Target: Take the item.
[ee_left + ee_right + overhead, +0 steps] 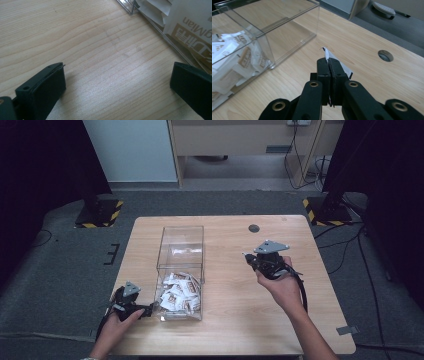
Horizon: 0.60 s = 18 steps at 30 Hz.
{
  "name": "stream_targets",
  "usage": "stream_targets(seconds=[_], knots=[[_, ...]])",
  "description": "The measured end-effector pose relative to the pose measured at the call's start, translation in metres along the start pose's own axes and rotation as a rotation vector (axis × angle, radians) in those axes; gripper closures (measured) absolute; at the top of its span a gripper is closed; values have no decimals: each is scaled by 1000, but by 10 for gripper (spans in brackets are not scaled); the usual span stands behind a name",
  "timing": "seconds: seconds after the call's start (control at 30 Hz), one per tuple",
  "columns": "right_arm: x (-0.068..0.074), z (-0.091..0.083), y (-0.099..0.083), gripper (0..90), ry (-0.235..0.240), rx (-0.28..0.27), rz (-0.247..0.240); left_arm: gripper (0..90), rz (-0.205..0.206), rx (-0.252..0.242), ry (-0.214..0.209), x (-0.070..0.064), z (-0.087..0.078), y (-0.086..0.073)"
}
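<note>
a wooden table (235, 320) is seen from the high view, with a clear plastic box (181, 251) set left of centre in the frame. white sachets (177, 292) with brown print are piled in the box's lower compartment, while its upper compartment holds almost nothing. the left gripper (148, 310) is held low at the lower left of the frame, its tips just beside the box's lower left corner. in the left gripper view the jaws are spread wide, one at the lower left and one at the lower right of the frame, with bare wood between them; the box wall (160, 35) and a printed sachet (192, 30) are seen at the upper right. the right gripper (246, 256) is raised right of centre in the high view, well apart from the box. in the right gripper view its jaws are pressed together at the lower middle of the frame, and a thin white slip with a dark edge (337, 62) is pinched between them, its corner sticking up past the tips. a round cable hole (385, 55) is seen in the tabletop at the right of that frame.
</note>
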State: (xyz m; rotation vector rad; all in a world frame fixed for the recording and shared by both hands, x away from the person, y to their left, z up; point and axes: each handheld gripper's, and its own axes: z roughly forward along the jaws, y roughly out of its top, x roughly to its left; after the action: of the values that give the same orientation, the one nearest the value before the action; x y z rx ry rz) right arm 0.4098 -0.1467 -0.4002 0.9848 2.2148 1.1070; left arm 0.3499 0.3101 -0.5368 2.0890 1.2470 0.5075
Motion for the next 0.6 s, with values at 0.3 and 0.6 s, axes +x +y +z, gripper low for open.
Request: stream_targets(seconds=[0.3, 0.6], knots=[[-23, 1, -14, 883, -37, 9, 55, 0, 0, 0, 0, 0, 0, 0], [-39, 7, -25, 881, -67, 21, 101, 0, 0, 0, 0, 0, 0, 0]])
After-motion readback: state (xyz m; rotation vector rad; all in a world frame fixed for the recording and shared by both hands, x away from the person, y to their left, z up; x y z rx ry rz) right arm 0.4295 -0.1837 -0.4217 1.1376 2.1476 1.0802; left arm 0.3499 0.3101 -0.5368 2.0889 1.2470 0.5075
